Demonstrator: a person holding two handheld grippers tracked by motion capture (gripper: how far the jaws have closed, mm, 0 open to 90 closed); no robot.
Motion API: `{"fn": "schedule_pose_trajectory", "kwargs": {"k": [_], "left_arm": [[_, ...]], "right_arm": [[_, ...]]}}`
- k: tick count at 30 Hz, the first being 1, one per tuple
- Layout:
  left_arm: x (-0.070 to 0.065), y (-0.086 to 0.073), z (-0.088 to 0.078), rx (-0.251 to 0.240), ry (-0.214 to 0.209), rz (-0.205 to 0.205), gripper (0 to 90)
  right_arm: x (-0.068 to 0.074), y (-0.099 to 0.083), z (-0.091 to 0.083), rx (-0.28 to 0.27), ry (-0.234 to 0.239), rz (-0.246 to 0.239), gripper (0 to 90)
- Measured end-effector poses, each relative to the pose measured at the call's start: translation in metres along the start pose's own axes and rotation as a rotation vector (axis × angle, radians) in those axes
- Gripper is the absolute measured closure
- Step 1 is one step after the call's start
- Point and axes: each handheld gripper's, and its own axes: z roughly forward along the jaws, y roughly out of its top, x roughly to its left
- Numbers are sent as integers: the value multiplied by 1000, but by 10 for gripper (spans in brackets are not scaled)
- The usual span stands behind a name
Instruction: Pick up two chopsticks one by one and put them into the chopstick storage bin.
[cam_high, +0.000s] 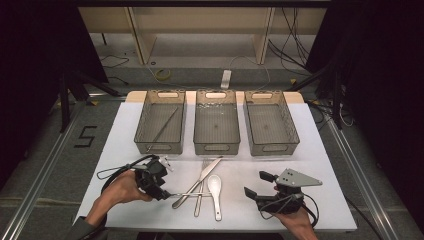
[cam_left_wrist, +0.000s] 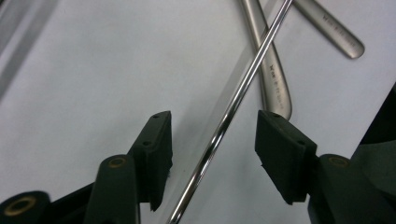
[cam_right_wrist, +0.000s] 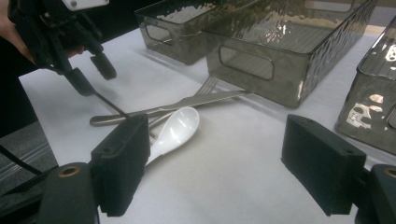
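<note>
Your left gripper (cam_left_wrist: 212, 154) straddles the thin metal chopstick (cam_left_wrist: 233, 102), jaws apart; it's stiff and slippery, so pinch squarely mid-shaft. Your right gripper (cam_right_wrist: 219, 163) gapes empty.

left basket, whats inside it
In the left basket, a single thin metal rod lies diagonally along the floor. The near wall's mesh blurs its lower end, so anything small in that corner cannot be seen.
</note>
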Motion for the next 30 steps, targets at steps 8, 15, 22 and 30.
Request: {"fn": "schedule_pose_trajectory", "kwargs": {"k": [8, 15, 22, 30], "left_arm": [[-3, -2, 9, 36, -16, 11, 548], [-3, -3, 11, 52, -19, 31, 609], [-5, -3, 17, 81, -1, 74, 667], [-4, -4, 18, 120, 20, 133, 744]], "right_arm": [[0, 0, 0, 4, 0, -1, 245], [0, 0, 1, 4, 0, -2, 245], [0, 0, 1, 5, 0, -1, 245], [0, 0, 1, 8, -1, -3, 245]]}}
